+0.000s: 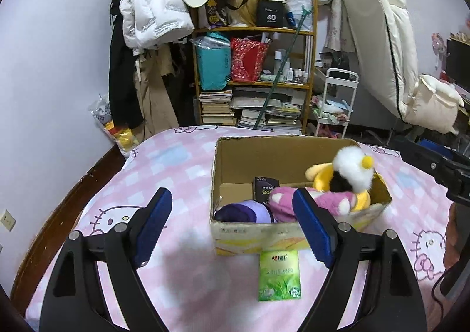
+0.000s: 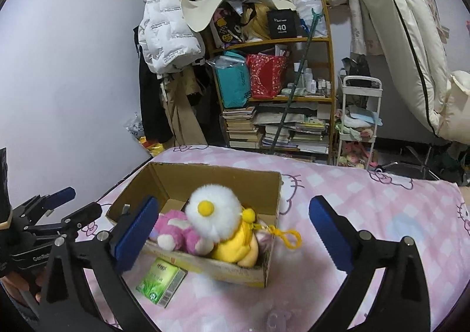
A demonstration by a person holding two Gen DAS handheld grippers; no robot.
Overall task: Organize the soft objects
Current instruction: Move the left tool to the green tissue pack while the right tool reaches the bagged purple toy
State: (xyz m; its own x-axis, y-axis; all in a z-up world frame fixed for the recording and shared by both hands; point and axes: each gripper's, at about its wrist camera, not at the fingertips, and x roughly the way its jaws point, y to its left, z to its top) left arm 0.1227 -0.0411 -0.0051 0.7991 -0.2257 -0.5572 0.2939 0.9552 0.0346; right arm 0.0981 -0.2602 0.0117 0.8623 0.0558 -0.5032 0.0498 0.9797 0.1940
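While I'm holding both grippers back from the cardboard box (image 1: 264, 232), I'm seeing most of the soft stuff is already sitting inside it. Left gripper (image 1: 232, 223) is hovering w/ jaws spread wide, nothing btwn the blue pads; right gripper (image 2: 232, 232) is doing the same, wide apart and empty.

Taking the box as ref: the white fluffy toy (image 2: 213, 208) w/ a yellow dot is lying on top at the box's right end, over the yellow plush (image 2: 235, 246), which is leaning on the near right corner. Its yellow clip (image 2: 289, 238) is hanging out over the right wall. The pink plush (image 2: 176, 232) is sitting mid-box against the near wall, touching the yellow one. The purple soft item (image 1: 243, 210) is filling the near left corner. A dark small box (image 1: 264, 189) is standing just behind the pink plush, inside.

Only thing outside: the green packet (image 1: 279, 274), lying flat on the pink bedsheet (image 1: 176, 161), just in front of the box's near wall, approx touching it.

So I'm judging the task nearly done – 4 soft items in, prob. just the packet left, if it counts as soft (can't tell). Far half of the box is looking mostly bare, so room is remaining
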